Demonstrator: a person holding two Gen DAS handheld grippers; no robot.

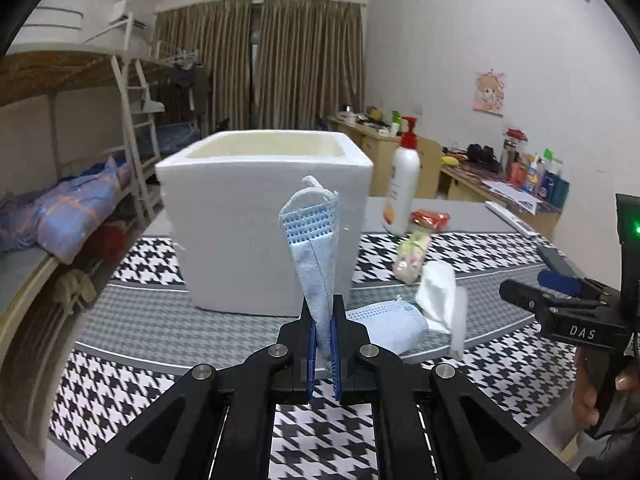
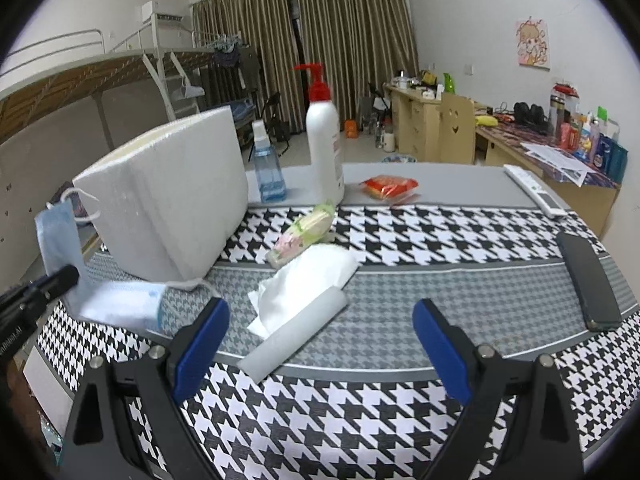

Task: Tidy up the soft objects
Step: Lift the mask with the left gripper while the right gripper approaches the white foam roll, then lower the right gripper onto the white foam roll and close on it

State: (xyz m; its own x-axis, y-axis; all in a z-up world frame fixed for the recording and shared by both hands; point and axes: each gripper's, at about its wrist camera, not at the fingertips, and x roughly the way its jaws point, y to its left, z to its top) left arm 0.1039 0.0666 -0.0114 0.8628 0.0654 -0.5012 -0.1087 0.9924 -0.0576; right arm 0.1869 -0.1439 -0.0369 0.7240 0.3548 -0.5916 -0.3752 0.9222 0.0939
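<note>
My left gripper [image 1: 323, 320] is shut on a blue face mask [image 1: 314, 240], which stands upright in front of the white foam box [image 1: 240, 220]. The right wrist view shows that same held mask [image 2: 56, 240] at the far left, beside the box [image 2: 172, 196]. A second blue mask [image 2: 120, 304] lies flat on the table by the box's near corner. A crumpled white tissue [image 2: 304, 280] and a white foam strip [image 2: 292, 336] lie just ahead of my right gripper [image 2: 320, 340], which is open with nothing between its blue pads.
A floral packet [image 2: 304, 232], a red packet [image 2: 390, 188], a pump bottle [image 2: 324, 140] and a blue spray bottle [image 2: 266, 164] stand behind the tissue. At the right lie a dark phone [image 2: 588, 280] and a white remote [image 2: 534, 194]. A houndstooth cloth [image 2: 360, 420] covers the table.
</note>
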